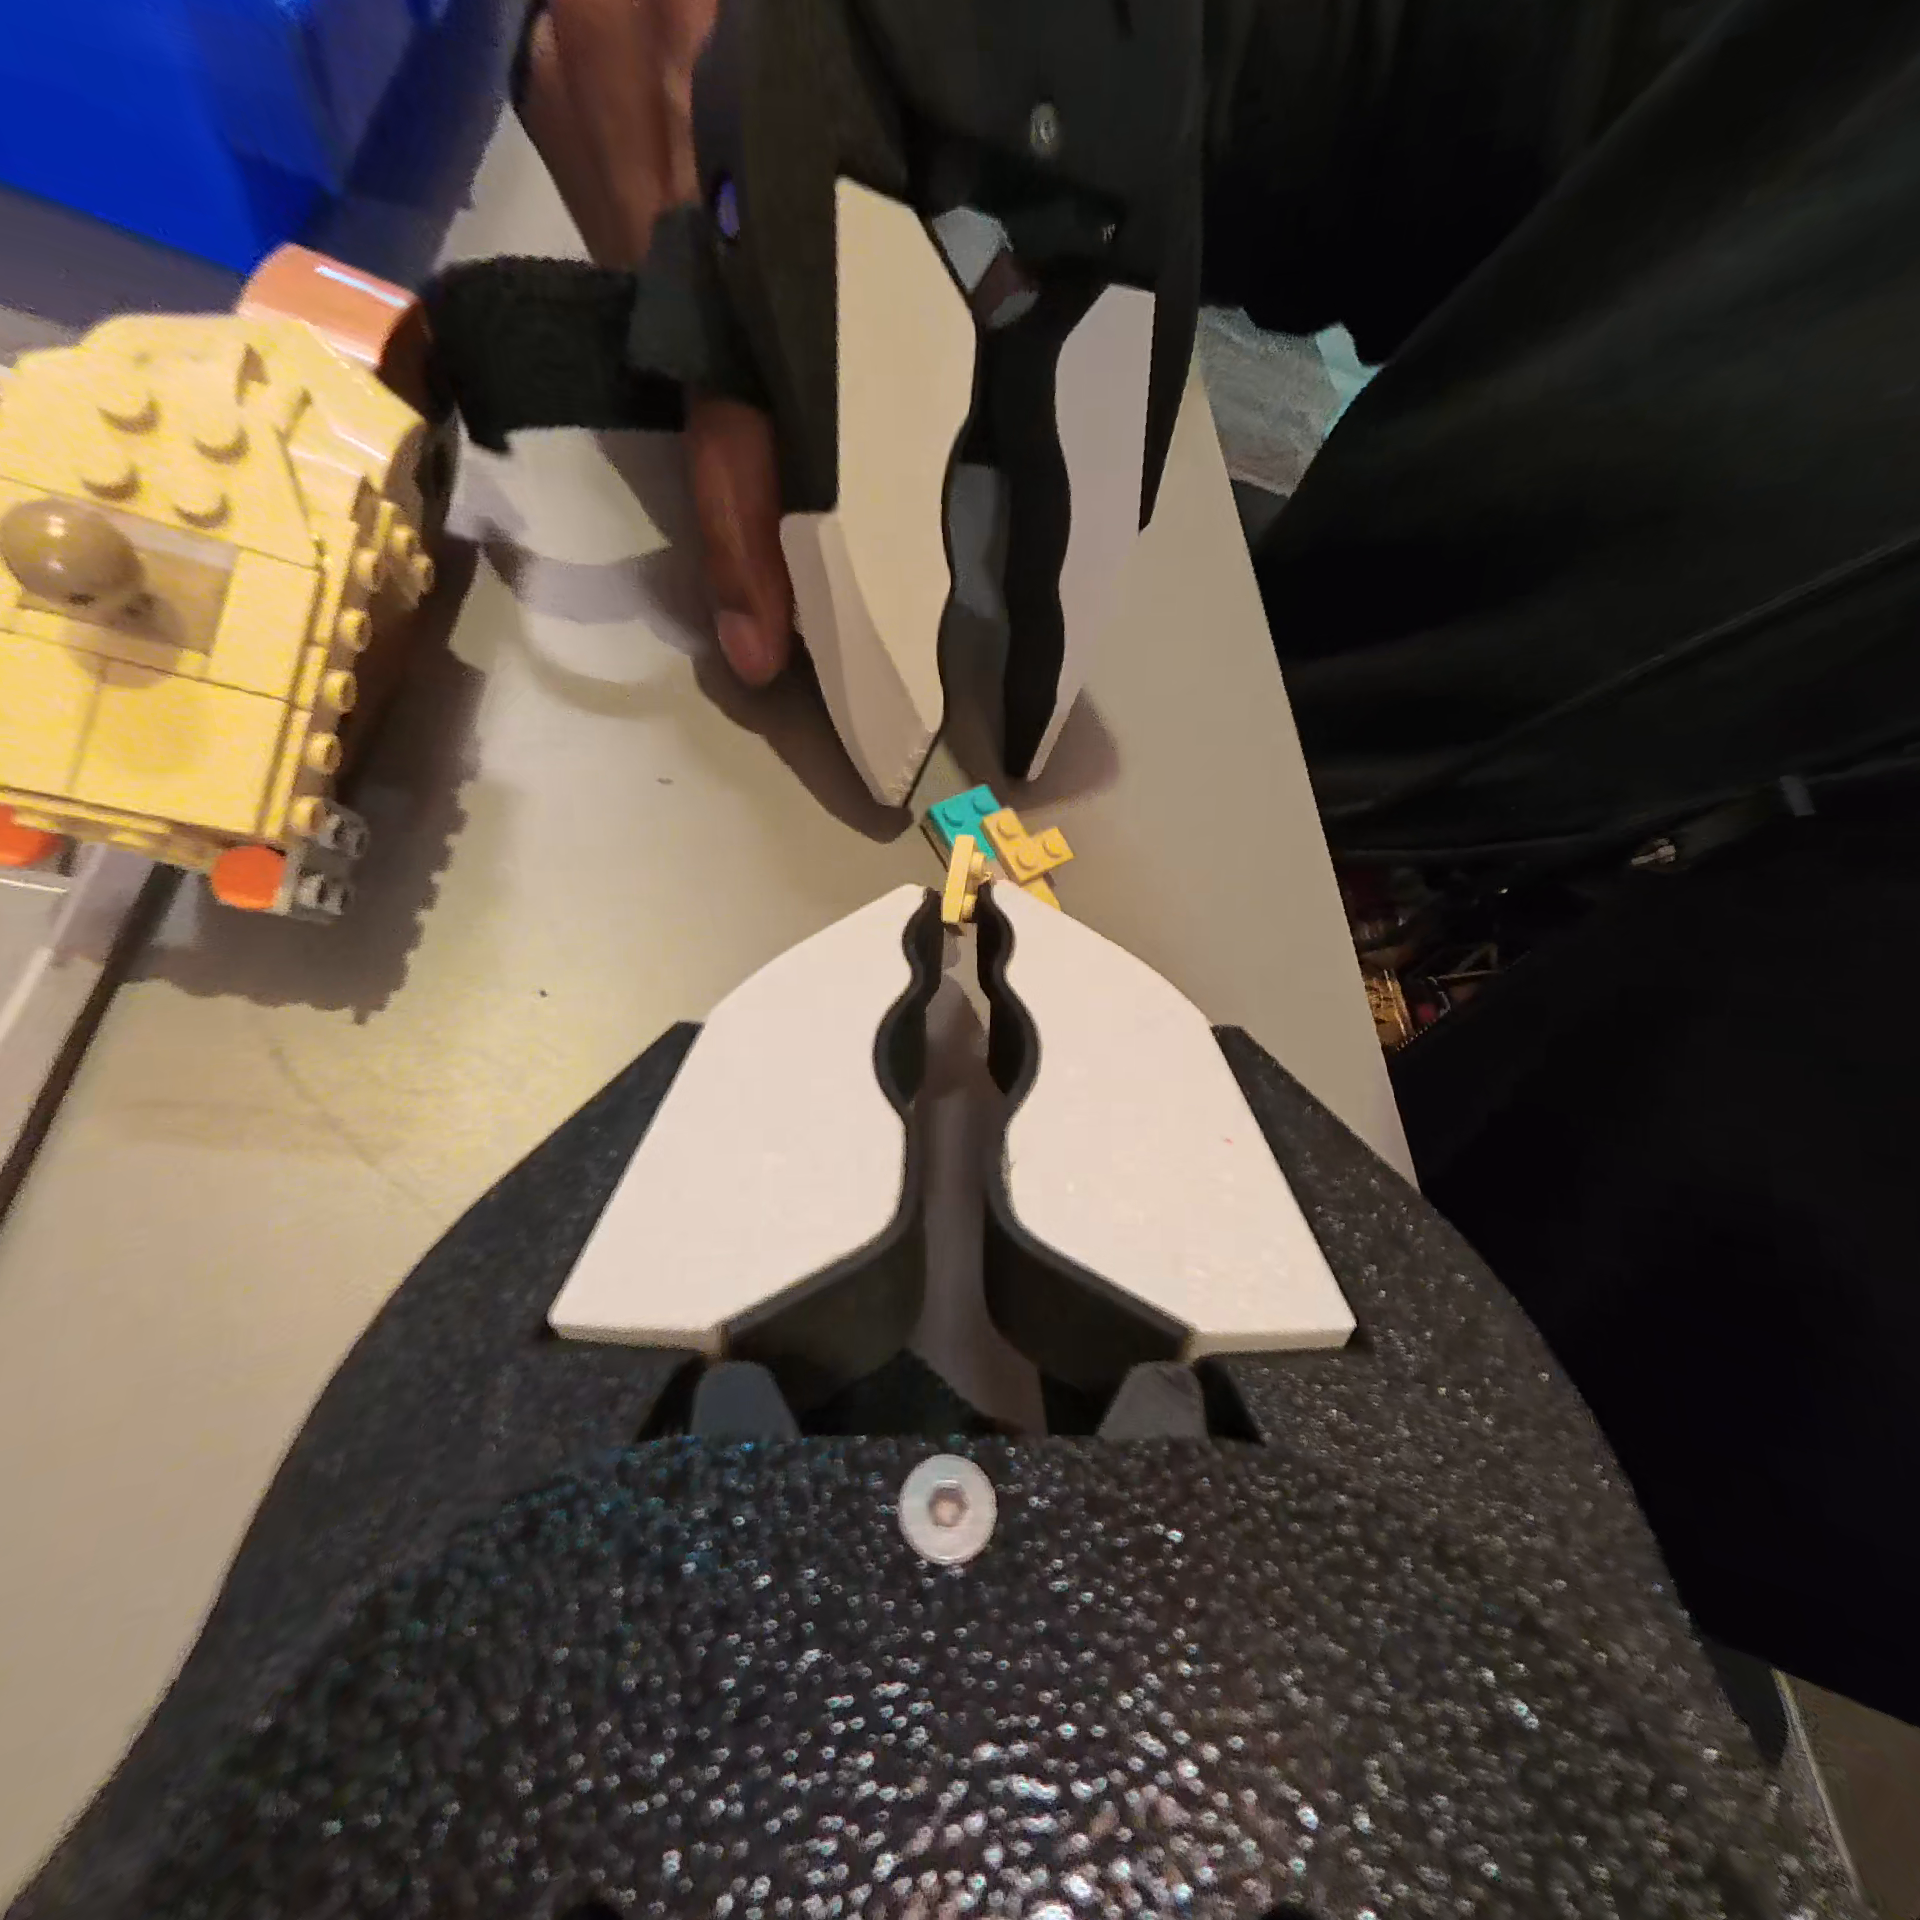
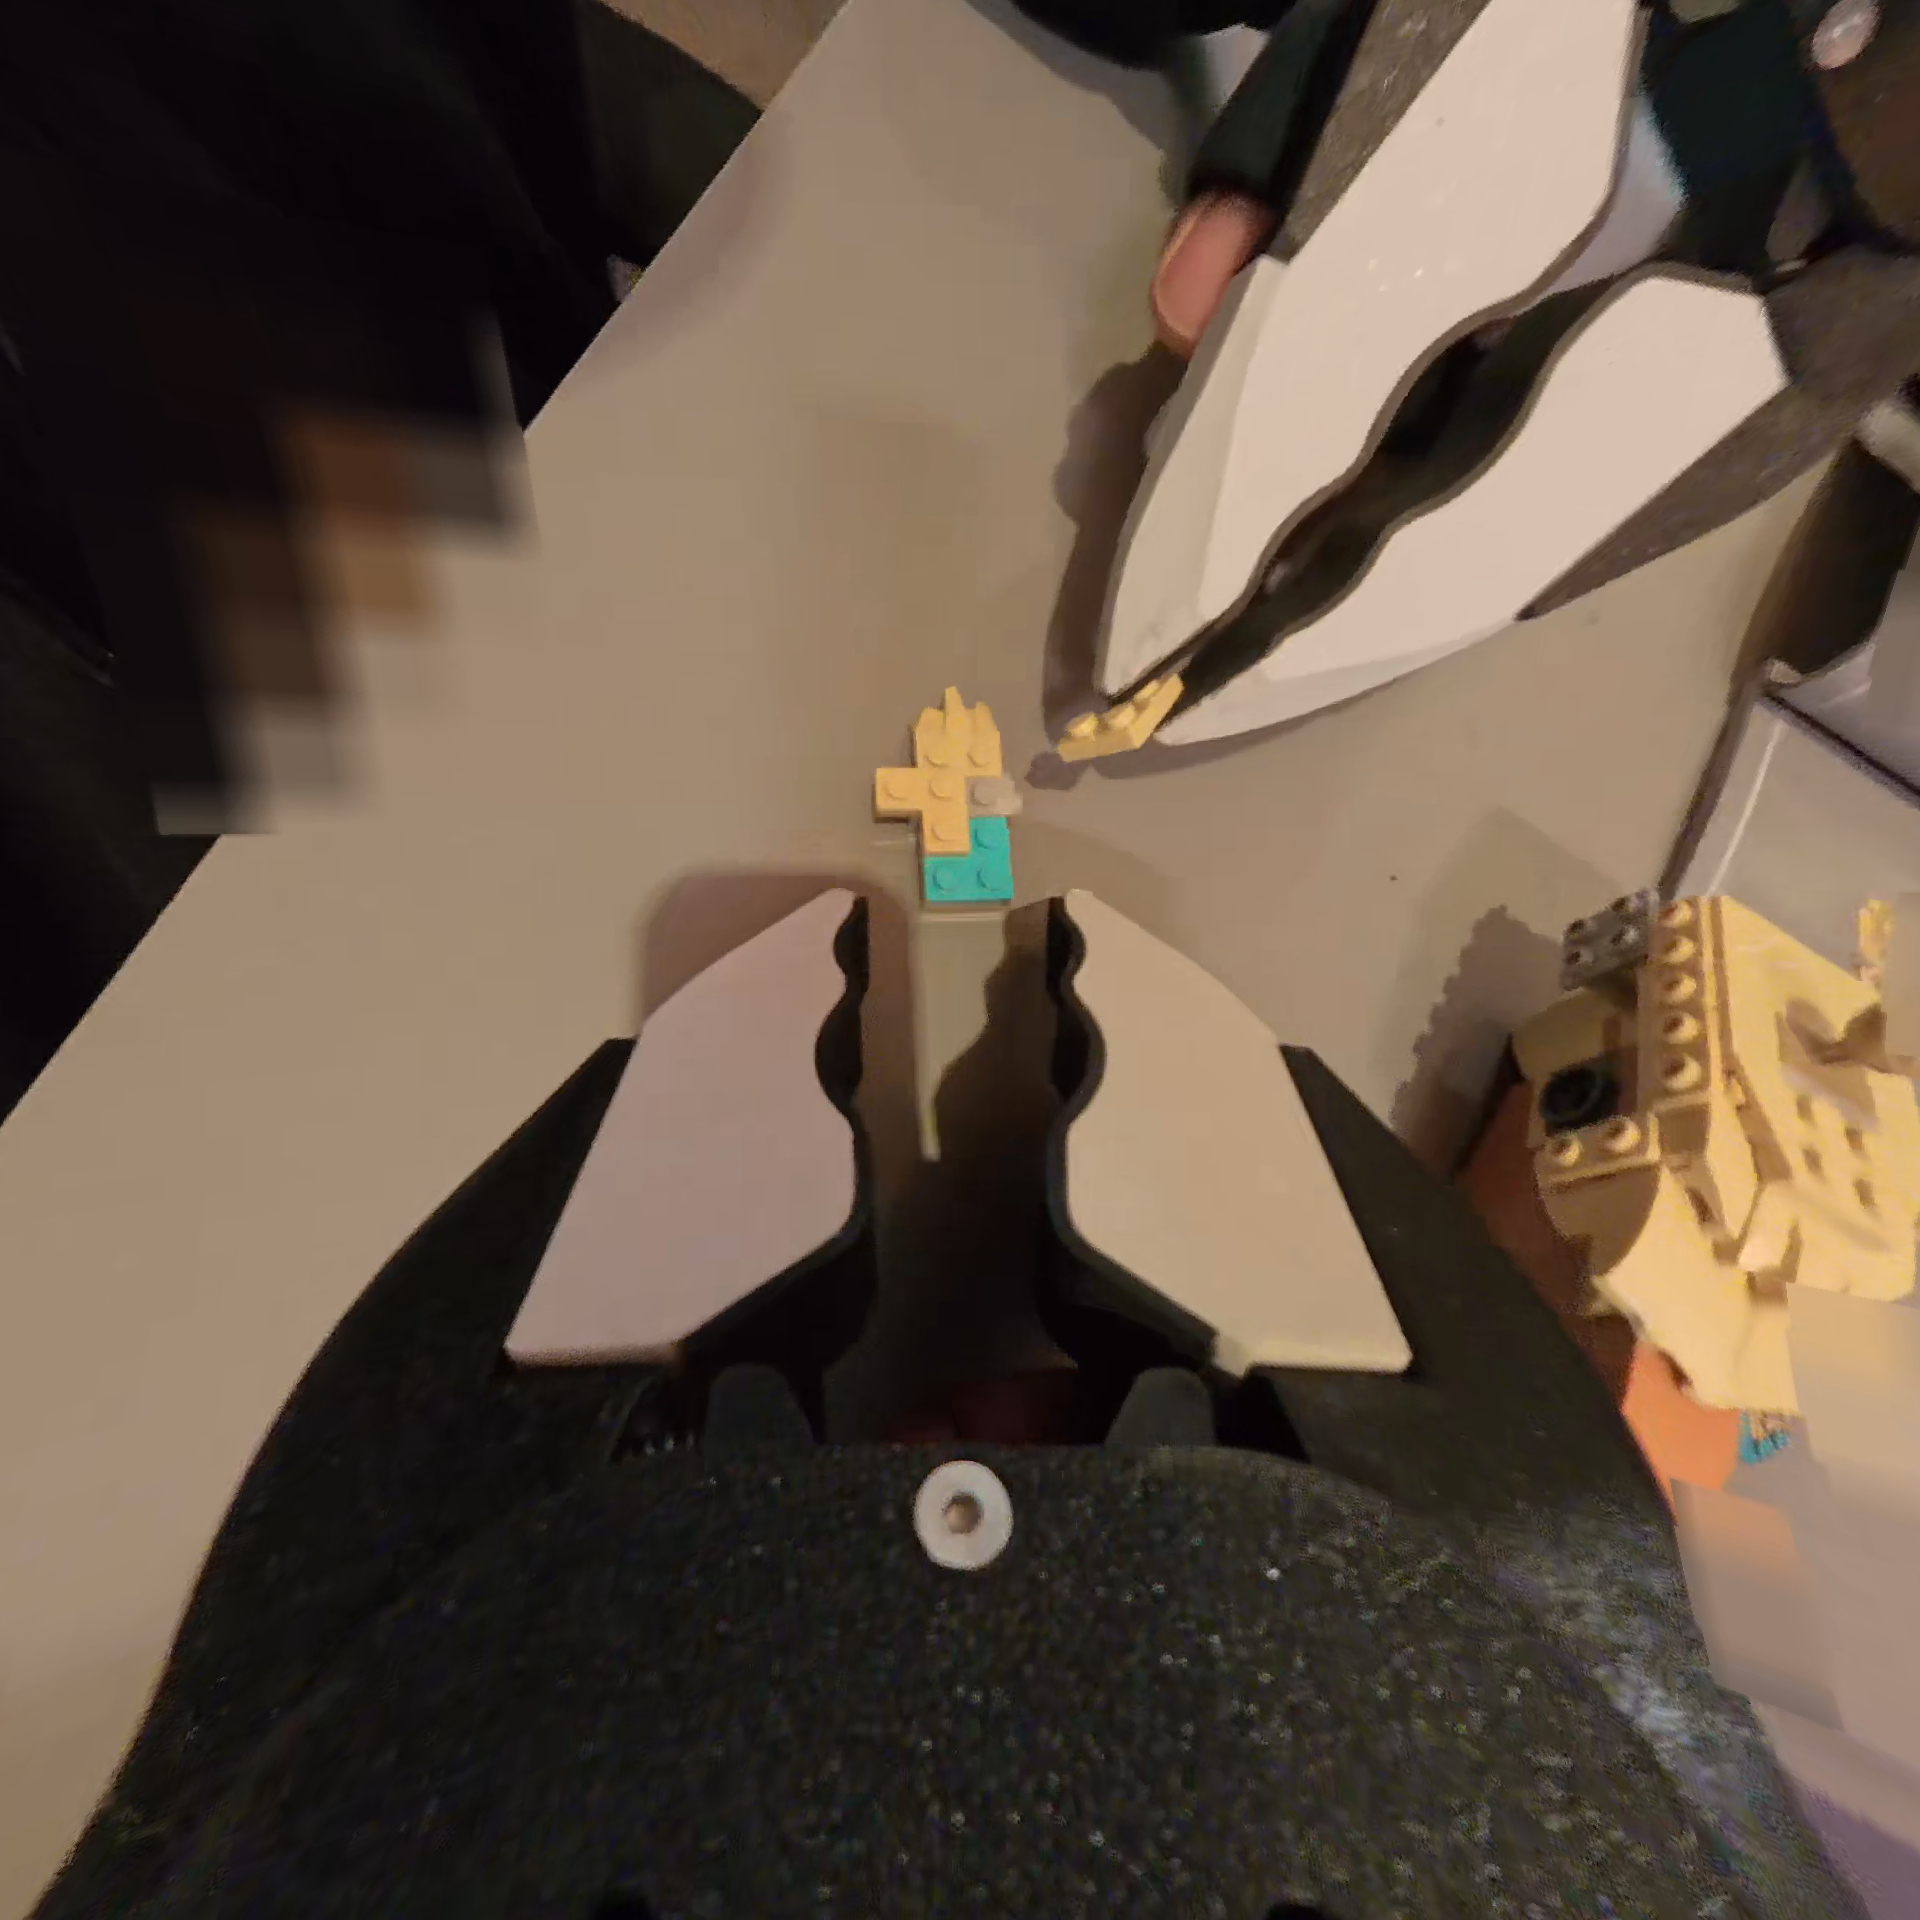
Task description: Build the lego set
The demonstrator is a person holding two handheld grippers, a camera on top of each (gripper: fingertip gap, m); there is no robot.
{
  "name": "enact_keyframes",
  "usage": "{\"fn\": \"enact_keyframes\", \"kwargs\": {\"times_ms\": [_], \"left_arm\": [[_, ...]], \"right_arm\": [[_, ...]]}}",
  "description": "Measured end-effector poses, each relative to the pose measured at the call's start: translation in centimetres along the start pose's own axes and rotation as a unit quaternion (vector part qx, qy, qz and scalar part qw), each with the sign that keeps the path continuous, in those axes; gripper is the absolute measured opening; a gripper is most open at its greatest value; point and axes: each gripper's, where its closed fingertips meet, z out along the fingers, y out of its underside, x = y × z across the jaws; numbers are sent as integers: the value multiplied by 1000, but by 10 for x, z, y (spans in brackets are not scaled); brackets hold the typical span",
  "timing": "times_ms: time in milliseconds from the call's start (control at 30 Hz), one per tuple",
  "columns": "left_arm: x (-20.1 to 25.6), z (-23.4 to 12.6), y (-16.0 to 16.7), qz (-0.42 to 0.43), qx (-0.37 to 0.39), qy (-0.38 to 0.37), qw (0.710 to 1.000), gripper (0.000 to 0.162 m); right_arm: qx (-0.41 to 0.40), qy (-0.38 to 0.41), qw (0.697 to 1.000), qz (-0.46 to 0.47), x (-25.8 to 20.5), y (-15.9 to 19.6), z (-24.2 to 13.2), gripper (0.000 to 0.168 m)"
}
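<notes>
two grippers meet over a small lego cluster near the table's (image 2: 520, 1091) edge. your left gripper (image 1: 964, 906) is pinched narrow on a thin tan plate (image 1: 962, 881), held on edge at the very tips; in the right wrist view that same plate (image 2: 1120, 722) sticks out of the fingertips, just beside the cluster w/o clearly touching it. your right gripper (image 2: 961, 912) sits wide apart, nothing btwn the fingers, tips just short of the cluster's teal end. the cluster (image 2: 951, 805) lies flat on the table: teal plate (image 2: 969, 868) nearest the right gripper, tan plates stacked across it, a small grey stud piece on one side. off to the side stands the big tan lego build (image 1: 187, 623) w/ orange and grey bits at its base, well apart from the cluster. blue bin (image 1: 208, 114) behind it.
</notes>
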Motion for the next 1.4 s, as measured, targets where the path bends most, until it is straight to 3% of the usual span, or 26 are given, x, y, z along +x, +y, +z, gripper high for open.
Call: {"fn": "enact_keyframes", "kwargs": {"times_ms": [33,467,633,1033,1400], "left_arm": [[-1,0,-2,-4,6,0,1000,6],[-18,-13,-36,-143,165,-33,975,5],[-26,-18,-43,-183,208,-45,960,5],[-27,-18,-44,-192,215,-48,956,5],[-15,-14,-33,-137,161,-37,977,4]], "right_arm": [[8,18,1000,4,3,-1,-1,33],[72,299,951,41,54,-19,-27,32],[84,361,928,37,65,-25,-35,33],[67,380,922,13,68,-26,-31,13],[35,344,938,-10,56,-20,-18,19]]}}
